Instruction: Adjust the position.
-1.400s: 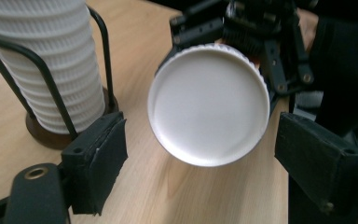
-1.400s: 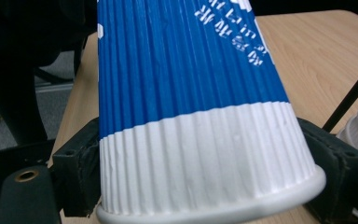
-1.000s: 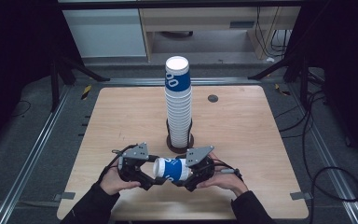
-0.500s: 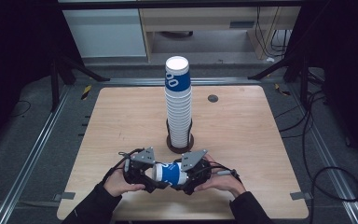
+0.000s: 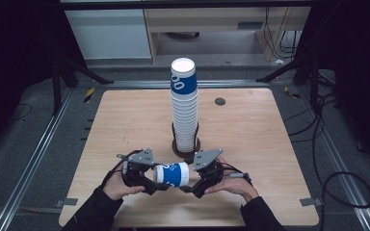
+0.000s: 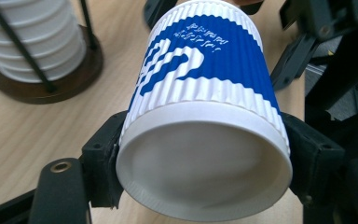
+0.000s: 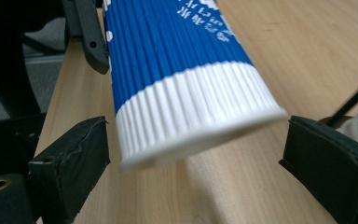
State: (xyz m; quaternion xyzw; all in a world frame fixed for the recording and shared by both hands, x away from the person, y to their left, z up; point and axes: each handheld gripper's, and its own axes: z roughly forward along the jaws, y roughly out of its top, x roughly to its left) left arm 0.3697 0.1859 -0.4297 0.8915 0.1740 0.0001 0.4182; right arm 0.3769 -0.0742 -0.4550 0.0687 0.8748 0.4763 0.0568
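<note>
Two grippers are seen low over the near edge of the surface point(image 5: 270, 144), with one blue-and-white ribbed paper cup point(image 5: 172, 174) lying level between them. The cup's closed bottom end is clamped between the jaws of the left gripper point(image 5: 158, 182), both pads pressed on the white rim as shown in the left gripper view, cup point(image 6: 205, 121) square in the middle. At the cup's other end, the jaws of the right gripper point(image 5: 188, 186) have just been opening and are now held apart; in the right gripper view a gap is seen on either side of the cup point(image 7: 186, 84), its rim between the pads but untouched. Beyond the jaws, well apart, a tall stack of cups point(image 5: 184, 106) is kept upright in a dark holder point(image 5: 176, 147).
</note>
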